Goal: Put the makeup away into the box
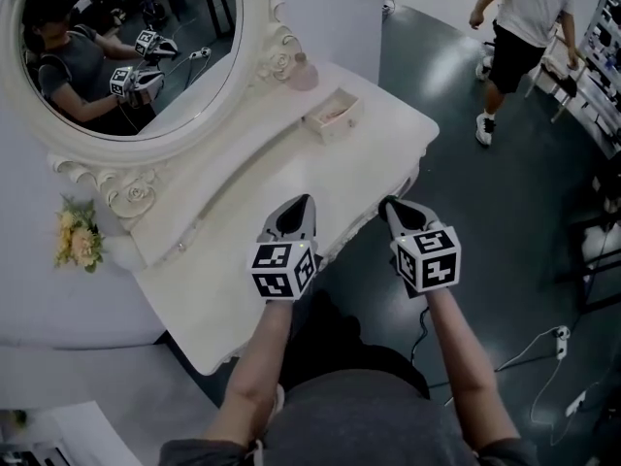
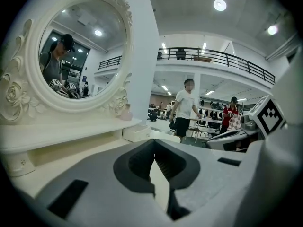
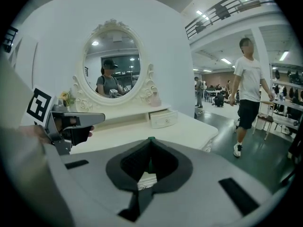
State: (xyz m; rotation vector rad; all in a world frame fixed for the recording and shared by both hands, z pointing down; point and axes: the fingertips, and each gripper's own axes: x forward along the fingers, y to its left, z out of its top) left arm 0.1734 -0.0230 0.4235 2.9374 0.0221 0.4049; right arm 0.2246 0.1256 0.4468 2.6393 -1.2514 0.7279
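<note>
A small white drawer box (image 1: 333, 115) stands on the white vanity table (image 1: 243, 231) at the back right, its drawer pulled slightly out. It also shows in the left gripper view as the box (image 2: 137, 132) and in the right gripper view as the box (image 3: 163, 118). A pink bottle (image 1: 303, 74) stands on the shelf beside the mirror. My left gripper (image 1: 306, 198) hovers over the table's front part, shut and empty (image 2: 152, 142). My right gripper (image 1: 386, 202) is at the table's front edge, shut (image 3: 150, 140). A thin green sliver shows at its tips; I cannot tell what it is.
An oval mirror (image 1: 126, 47) in an ornate frame backs the table. Yellow flowers (image 1: 78, 236) sit at the left end. A person (image 1: 519, 37) walks on the dark floor at the right. A white cable (image 1: 543, 343) lies on the floor.
</note>
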